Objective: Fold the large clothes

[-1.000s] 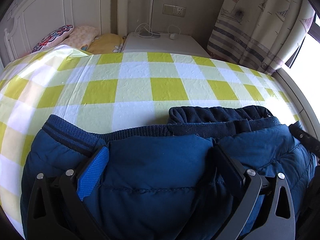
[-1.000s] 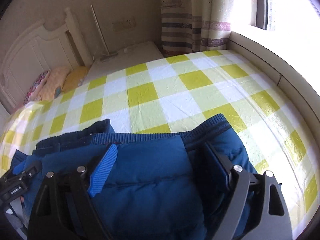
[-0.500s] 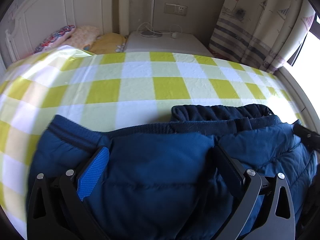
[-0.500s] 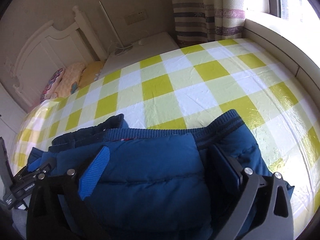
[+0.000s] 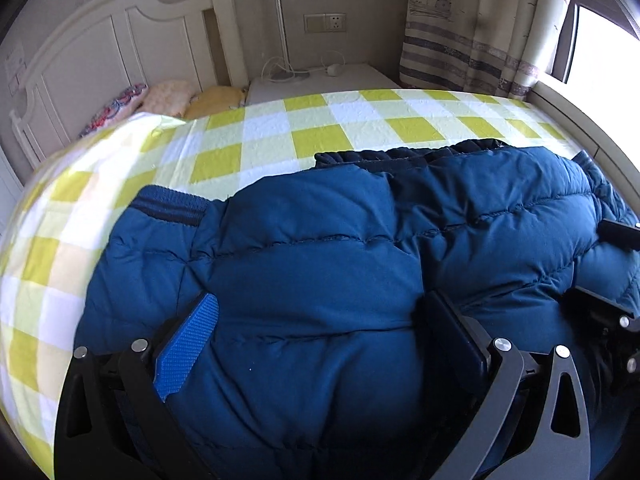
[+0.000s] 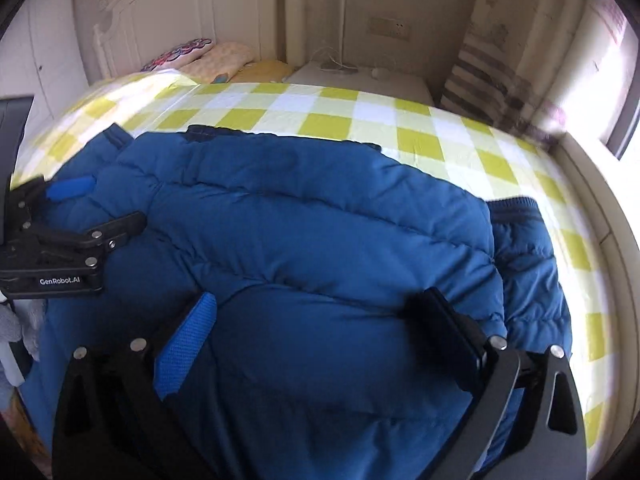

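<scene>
Both grippers stand over the near part of the blue padded jacket (image 5: 320, 264), jaws spread wide. Left gripper (image 5: 320, 340): padding bulges between its fingers, pads not seen pressing. Right gripper (image 6: 316, 328): jaws have just been opening, jacket fabric between them, not pinched. Jacket lies bunched on the yellow-and-white checked bed cover (image 5: 328, 140), ribbed hem (image 5: 172, 208) at its left edge. Beyond the jacket: pillows (image 5: 168, 96), white headboard (image 5: 100, 44), bedside cabinet (image 5: 320, 80), curtain (image 5: 472, 28)

White panelled headboard (image 5: 120, 52), pale nightstand (image 5: 320, 80), striped curtain (image 5: 472, 28); bright window (image 5: 604, 52), wall socket (image 5: 325, 22)
</scene>
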